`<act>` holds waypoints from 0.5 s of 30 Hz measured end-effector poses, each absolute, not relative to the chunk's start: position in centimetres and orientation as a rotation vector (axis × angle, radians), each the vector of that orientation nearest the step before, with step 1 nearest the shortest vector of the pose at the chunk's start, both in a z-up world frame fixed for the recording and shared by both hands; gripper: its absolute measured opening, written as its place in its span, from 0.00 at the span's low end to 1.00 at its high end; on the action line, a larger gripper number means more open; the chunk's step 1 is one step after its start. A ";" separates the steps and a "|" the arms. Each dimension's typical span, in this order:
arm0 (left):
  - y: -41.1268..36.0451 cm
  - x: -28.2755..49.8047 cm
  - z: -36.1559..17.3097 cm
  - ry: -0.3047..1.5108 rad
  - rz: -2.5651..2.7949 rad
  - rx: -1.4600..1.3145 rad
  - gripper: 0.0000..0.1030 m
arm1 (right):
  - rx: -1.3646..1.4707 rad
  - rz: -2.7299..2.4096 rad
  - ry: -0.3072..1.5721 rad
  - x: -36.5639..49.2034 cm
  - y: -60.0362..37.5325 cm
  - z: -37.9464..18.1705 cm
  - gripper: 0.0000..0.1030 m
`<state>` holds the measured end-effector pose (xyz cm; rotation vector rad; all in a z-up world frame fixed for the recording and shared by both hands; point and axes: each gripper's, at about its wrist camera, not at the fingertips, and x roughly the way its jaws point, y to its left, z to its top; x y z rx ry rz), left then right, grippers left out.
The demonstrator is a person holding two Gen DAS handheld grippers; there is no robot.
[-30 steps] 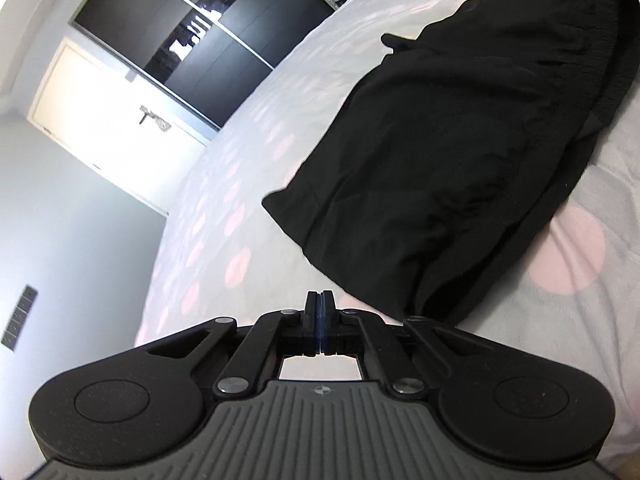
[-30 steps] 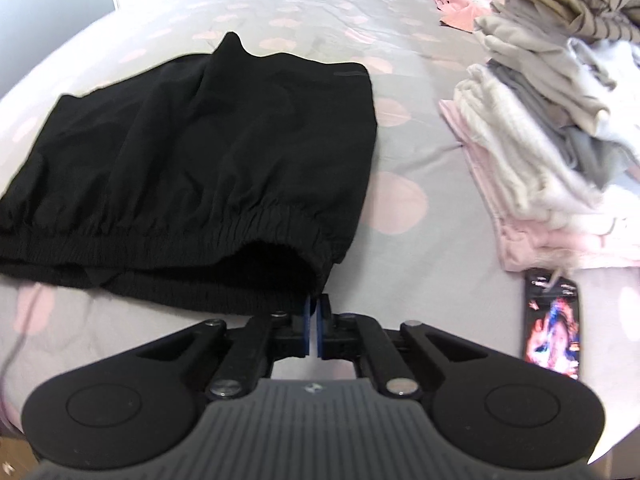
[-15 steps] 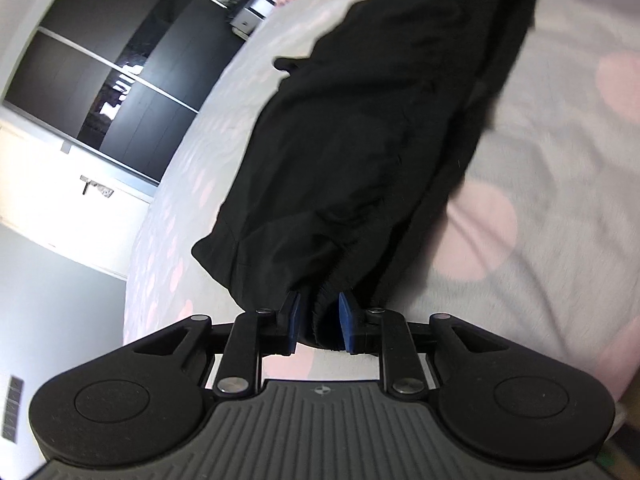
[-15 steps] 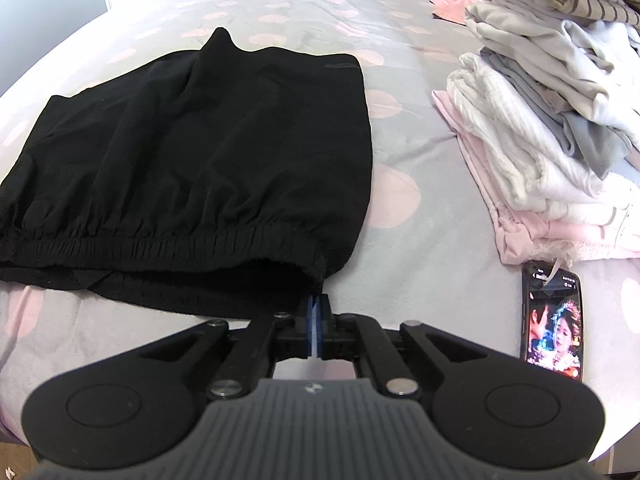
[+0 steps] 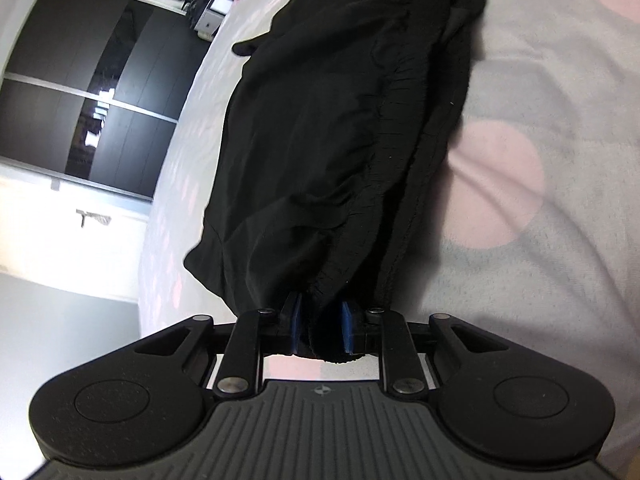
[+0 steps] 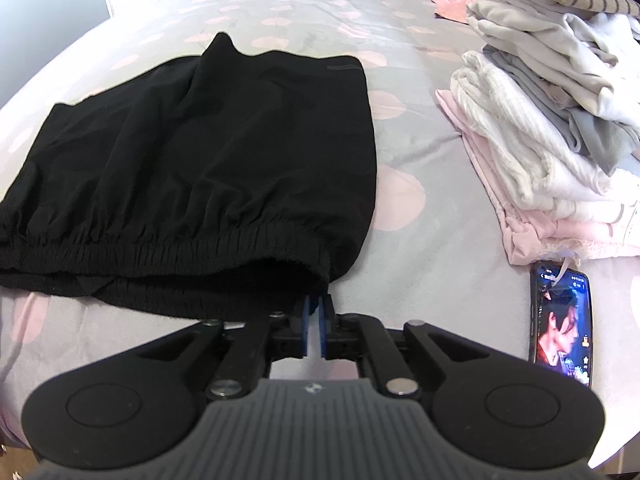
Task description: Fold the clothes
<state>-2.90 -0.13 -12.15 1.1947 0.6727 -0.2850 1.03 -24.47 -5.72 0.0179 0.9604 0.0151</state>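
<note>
Black shorts with an elastic waistband (image 6: 192, 152) lie flat on a grey bedsheet with pink dots (image 6: 416, 248). My left gripper (image 5: 322, 324) has its blue pads on either side of a bunched waistband corner (image 5: 324, 304) of the shorts, with the cloth between the jaws. My right gripper (image 6: 315, 312) sits at the other waistband corner (image 6: 316, 276), jaws slightly parted, with a narrow gap and no cloth seen between the pads.
A pile of folded pale and pink clothes (image 6: 552, 128) stands to the right. A phone with a lit screen (image 6: 562, 320) lies at the bed's near right edge. A dark wardrobe (image 5: 92, 92) and white door (image 5: 60, 236) stand beyond the bed.
My left gripper opened, moved onto the waistband corner and now has cloth between its pads. My right gripper went from shut to slightly parted at the other corner.
</note>
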 end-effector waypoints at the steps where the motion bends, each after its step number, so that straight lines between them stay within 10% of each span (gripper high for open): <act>1: 0.0 -2.9 -11.6 0.684 -0.283 1.159 0.08 | 0.025 0.013 0.951 1.0 -24.6 -5.7 0.11; 8: 1.6 -2.5 -8.2 0.706 -0.206 0.915 0.03 | 0.068 0.028 0.892 1.5 -24.8 -5.8 0.25; 11: 2.6 -2.4 -6.8 0.725 -0.154 0.826 0.03 | 0.012 0.042 0.922 1.6 -23.8 -6.1 0.04; 15: 4.3 -2.6 -5.5 0.814 -0.108 0.708 0.03 | -0.060 0.081 0.926 0.7 -22.9 -5.5 0.04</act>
